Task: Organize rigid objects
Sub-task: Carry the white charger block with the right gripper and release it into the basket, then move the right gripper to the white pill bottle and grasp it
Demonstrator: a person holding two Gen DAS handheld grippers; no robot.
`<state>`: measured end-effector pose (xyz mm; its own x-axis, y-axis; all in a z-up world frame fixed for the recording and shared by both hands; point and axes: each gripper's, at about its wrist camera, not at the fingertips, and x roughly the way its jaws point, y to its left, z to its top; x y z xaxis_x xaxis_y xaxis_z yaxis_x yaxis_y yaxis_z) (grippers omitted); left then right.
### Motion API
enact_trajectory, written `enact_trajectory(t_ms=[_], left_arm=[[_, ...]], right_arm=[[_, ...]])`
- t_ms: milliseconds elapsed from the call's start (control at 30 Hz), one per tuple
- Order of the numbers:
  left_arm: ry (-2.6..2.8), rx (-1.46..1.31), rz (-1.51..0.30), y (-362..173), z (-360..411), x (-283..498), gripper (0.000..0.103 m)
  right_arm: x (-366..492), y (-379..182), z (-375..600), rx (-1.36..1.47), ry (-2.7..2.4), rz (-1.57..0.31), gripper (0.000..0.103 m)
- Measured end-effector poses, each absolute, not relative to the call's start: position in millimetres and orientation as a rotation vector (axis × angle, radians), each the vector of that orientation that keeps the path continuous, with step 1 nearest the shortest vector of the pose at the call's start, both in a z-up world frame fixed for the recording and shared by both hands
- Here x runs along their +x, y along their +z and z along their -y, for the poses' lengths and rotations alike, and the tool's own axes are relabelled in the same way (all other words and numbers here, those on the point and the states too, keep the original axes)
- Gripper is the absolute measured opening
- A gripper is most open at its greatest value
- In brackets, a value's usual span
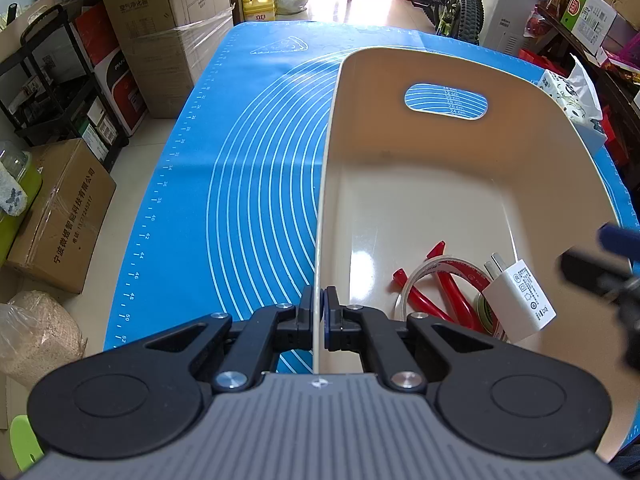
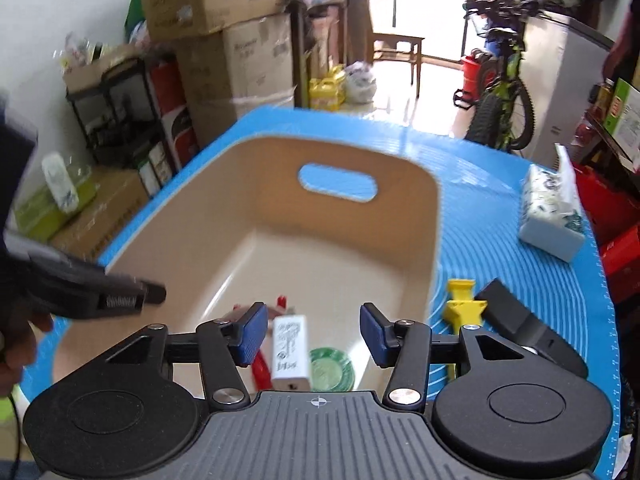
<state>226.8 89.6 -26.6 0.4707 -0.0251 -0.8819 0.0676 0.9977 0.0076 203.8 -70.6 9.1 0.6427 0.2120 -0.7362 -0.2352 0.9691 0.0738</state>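
Note:
A beige plastic bin (image 1: pixel 440 168) with a handle slot stands on the blue mat (image 1: pixel 248 184). My left gripper (image 1: pixel 320 300) is shut on the bin's left wall. Inside the bin lie a white charger (image 1: pixel 520 300), a red-handled tool (image 1: pixel 444 296) and a tape roll (image 1: pixel 486 308). In the right wrist view my right gripper (image 2: pixel 314 334) is open above the bin (image 2: pixel 280 208), over the charger (image 2: pixel 291 352) and the green tape roll (image 2: pixel 332 368). A yellow clamp (image 2: pixel 462 300) and a black object (image 2: pixel 520 320) lie on the mat right of the bin.
A tissue pack (image 2: pixel 554 208) sits on the mat's right side. Cardboard boxes (image 1: pixel 64 216) and a black shelf (image 1: pixel 60 92) stand left of the table. A bicycle (image 1: pixel 456 0) is behind it. The right gripper shows at the right edge of the left wrist view (image 1: pixel 608 264).

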Motion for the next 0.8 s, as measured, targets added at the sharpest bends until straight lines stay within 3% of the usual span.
enact_trajectory(t_ms=[367,800], left_arm=[[-0.057,0.041,-1.079,-26.8,-89.8,226.7,0.005],[-0.053,0.044,-1.081,-27.8,-89.8,226.4,0.005]], right_arm=[[206.6,28.4,146.6,0.063,0.075,-0.759,0.064],[231.6,-42.5,212.5,0.113,-0.1,-0.926,0.064]])
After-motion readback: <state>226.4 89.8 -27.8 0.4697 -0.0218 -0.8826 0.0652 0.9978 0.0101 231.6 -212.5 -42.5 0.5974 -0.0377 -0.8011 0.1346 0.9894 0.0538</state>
